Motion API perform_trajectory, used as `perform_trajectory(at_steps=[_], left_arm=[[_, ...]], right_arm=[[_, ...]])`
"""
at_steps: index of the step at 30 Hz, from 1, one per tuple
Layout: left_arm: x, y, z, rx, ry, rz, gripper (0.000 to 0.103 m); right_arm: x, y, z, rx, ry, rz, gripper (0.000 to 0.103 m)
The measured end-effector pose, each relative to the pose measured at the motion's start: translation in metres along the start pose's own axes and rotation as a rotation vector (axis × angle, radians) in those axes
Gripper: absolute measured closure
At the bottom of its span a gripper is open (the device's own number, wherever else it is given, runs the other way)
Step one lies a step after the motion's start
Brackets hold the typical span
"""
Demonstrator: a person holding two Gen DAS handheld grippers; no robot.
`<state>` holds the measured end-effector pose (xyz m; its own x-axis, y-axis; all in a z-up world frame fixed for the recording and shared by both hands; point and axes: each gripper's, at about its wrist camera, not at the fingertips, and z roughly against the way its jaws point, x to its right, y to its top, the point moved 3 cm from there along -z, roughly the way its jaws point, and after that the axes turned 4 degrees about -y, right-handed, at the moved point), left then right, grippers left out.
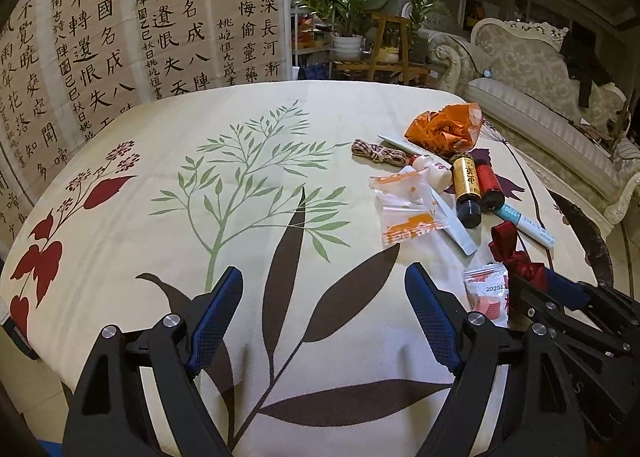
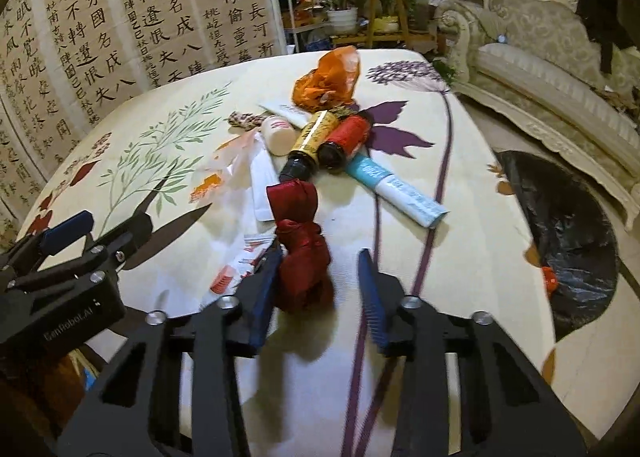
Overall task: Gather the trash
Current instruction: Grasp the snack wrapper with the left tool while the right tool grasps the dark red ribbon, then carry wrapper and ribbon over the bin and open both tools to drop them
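The black bag (image 2: 568, 241) is cut off behind the table edge; the wafer packet (image 1: 486, 293) is partly hidden by the right gripper (image 1: 536, 281).

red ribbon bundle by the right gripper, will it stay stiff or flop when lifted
The red ribbon bundle looks like knotted, creased fabric, so it will probably sag and dangle rather than hold shape. It seems light for its bulk. Its glossy sheen suggests it could slip between the right gripper pads.
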<state>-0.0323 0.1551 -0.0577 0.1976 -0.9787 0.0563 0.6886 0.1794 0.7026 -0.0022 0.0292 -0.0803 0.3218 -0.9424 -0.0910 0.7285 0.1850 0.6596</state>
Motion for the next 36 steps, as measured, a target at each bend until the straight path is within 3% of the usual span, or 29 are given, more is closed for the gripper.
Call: perform_trajectory(at_steps=[1, 4, 23, 27, 29, 36], left_arm=[[0.001, 0.0, -0.001, -0.002, -0.003, -0.001, 0.022], [0.004, 0.0, -0.001, -0.005, -0.008, -0.004, 0.022], [0.07, -0.008, 0.012, 0.014, -0.095, -0.128, 0.023], [0.084, -0.013, 0.005, -0.001, -0.094, -0.171, 0.037], [0.087, -0.015, -0.001, -0.021, -0.093, -0.174, 0.039], [0.091, -0.023, -0.012, -0.057, -0.084, -0.196, 0.075]], right_arm=[[-0.001, 0.0, 0.0, -0.001, 0.003, 0.003, 0.08], [-0.001, 0.0, 0.002, 0.007, 0.003, 0.009, 0.082], [0.063, -0.013, 0.039, 0.079, -0.081, -0.102, 0.082], [0.073, -0.016, 0.041, 0.08, -0.081, -0.123, 0.082], [0.076, -0.017, 0.041, 0.08, -0.078, -0.131, 0.082], [0.083, -0.018, 0.041, 0.085, -0.073, -0.148, 0.082]])
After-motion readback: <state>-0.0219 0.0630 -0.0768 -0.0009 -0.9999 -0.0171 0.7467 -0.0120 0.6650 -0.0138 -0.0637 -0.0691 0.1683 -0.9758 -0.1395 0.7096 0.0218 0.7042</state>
